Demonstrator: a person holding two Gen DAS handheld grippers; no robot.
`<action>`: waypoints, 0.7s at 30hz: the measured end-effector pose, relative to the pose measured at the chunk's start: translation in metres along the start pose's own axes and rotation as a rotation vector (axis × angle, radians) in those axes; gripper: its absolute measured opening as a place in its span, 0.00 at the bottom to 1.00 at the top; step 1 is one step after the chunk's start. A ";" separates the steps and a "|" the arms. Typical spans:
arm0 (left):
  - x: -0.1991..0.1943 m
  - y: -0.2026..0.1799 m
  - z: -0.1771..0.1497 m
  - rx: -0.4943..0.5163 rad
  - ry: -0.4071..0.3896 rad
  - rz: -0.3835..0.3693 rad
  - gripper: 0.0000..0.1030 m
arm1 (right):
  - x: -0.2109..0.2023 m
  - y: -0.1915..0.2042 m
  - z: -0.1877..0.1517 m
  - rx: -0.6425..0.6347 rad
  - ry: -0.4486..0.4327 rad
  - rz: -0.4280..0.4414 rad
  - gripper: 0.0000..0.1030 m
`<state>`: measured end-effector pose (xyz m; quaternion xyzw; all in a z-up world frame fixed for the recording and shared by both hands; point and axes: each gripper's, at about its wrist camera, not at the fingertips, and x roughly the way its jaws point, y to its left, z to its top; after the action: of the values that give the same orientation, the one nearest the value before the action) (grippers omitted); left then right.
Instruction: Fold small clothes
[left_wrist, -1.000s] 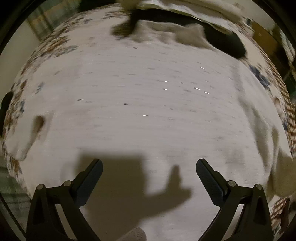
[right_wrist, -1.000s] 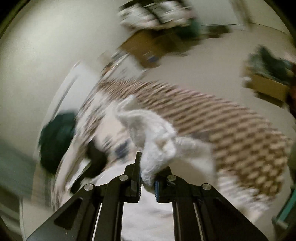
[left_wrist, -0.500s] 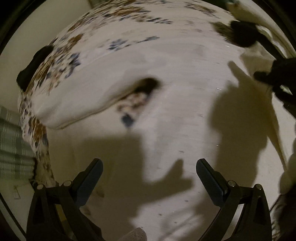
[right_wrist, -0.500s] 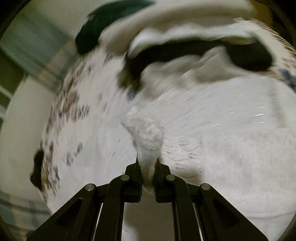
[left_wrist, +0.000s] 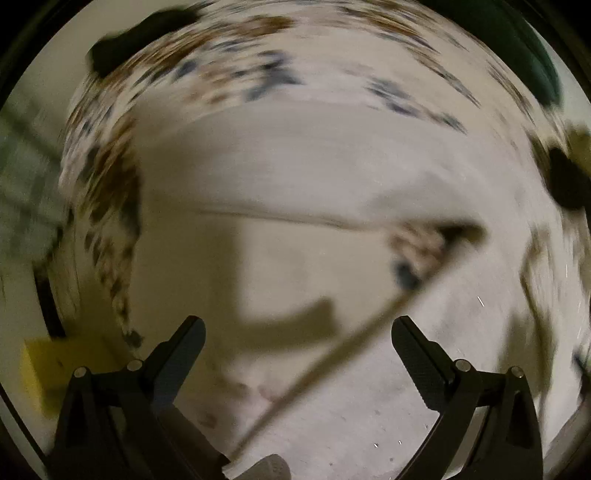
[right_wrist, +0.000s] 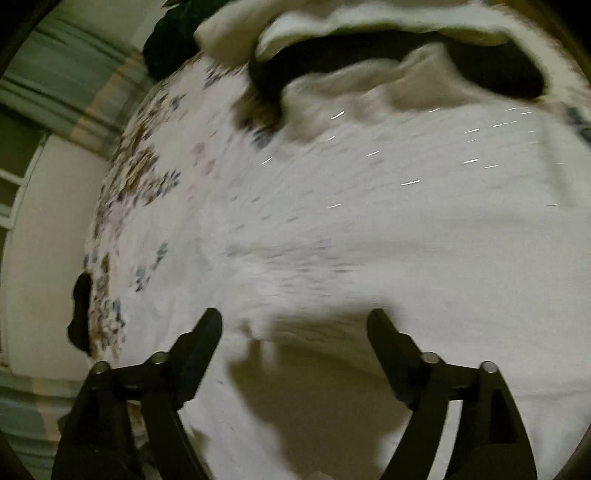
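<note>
Floral bedding (right_wrist: 140, 177) covers the bed, and a white garment (right_wrist: 369, 229) is spread flat over most of it, with a heap of dark and pale clothes (right_wrist: 388, 70) bunched at the far edge. The right gripper (right_wrist: 295, 325) hangs just above the near part of the garment; half a second ago it pinched a fold of white cloth, and its jaws have just been opening, so now they stand wide with nothing between them. That piece looks laid down on the garment, so one fold seems done. The left gripper (left_wrist: 297, 332), fingers spread and empty as before, has swung toward the left side, above a cloth edge (left_wrist: 295, 218) that is badly blurred. I judge it is heading for the next corner.
</note>
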<state>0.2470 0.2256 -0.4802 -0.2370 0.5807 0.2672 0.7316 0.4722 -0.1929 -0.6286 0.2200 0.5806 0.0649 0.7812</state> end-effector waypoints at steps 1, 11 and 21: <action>0.006 0.019 0.005 -0.070 0.007 -0.014 1.00 | -0.006 -0.007 -0.006 0.009 -0.004 -0.040 0.83; 0.037 0.135 0.046 -0.603 -0.023 -0.150 1.00 | -0.008 -0.029 -0.016 0.096 0.066 -0.119 0.83; 0.058 0.224 0.135 -0.586 -0.216 -0.090 1.00 | 0.003 0.010 0.005 0.062 0.086 -0.071 0.83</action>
<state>0.2062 0.4878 -0.5166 -0.4334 0.3869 0.4141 0.7007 0.4797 -0.1844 -0.6255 0.2204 0.6230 0.0283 0.7500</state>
